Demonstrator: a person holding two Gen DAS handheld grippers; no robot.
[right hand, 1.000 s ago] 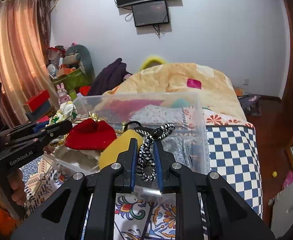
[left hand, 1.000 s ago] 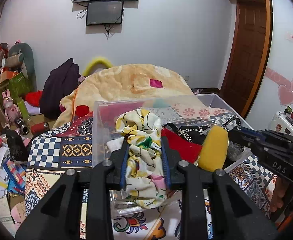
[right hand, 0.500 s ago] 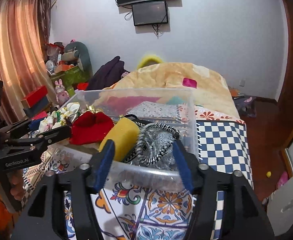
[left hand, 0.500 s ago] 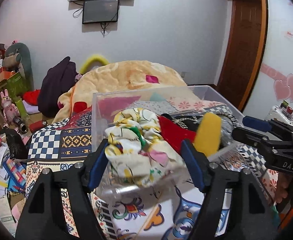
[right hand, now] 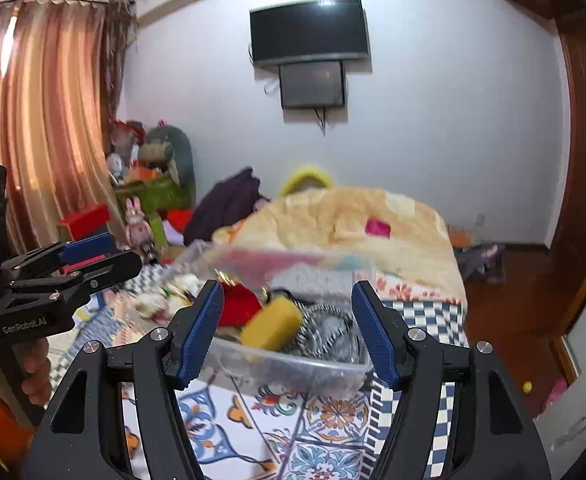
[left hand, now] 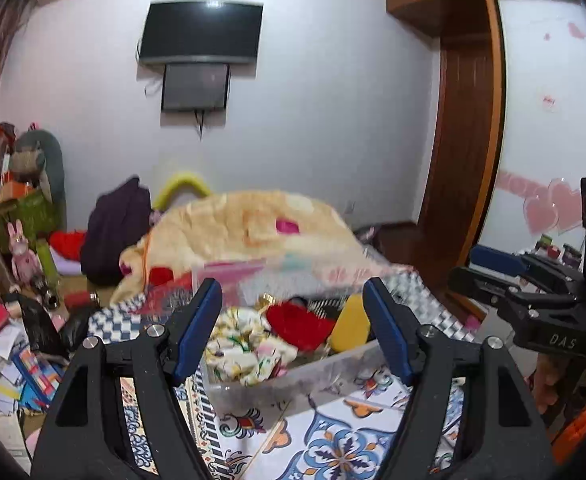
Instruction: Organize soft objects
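A clear plastic bin (left hand: 293, 384) sits on the patterned bedspread. It also shows in the right wrist view (right hand: 293, 368). Inside lie a floral scrunchie (left hand: 245, 344), a red soft piece (left hand: 301, 320), a yellow sponge (left hand: 349, 328) and a black-and-white cord (right hand: 325, 332). My left gripper (left hand: 293, 332) is open and empty, raised in front of the bin. My right gripper (right hand: 289, 332) is open and empty, also raised in front of the bin. Each gripper shows at the edge of the other's view.
A yellow blanket (left hand: 253, 232) is heaped behind the bin. Clutter, books and toys (left hand: 17, 320) fill the floor at left. A wooden door (left hand: 461, 184) stands at right. A TV (right hand: 309, 32) hangs on the far wall.
Both grippers opened, dropping the floral scrunchie and the striped cord into the bin, then drew back and up from it.
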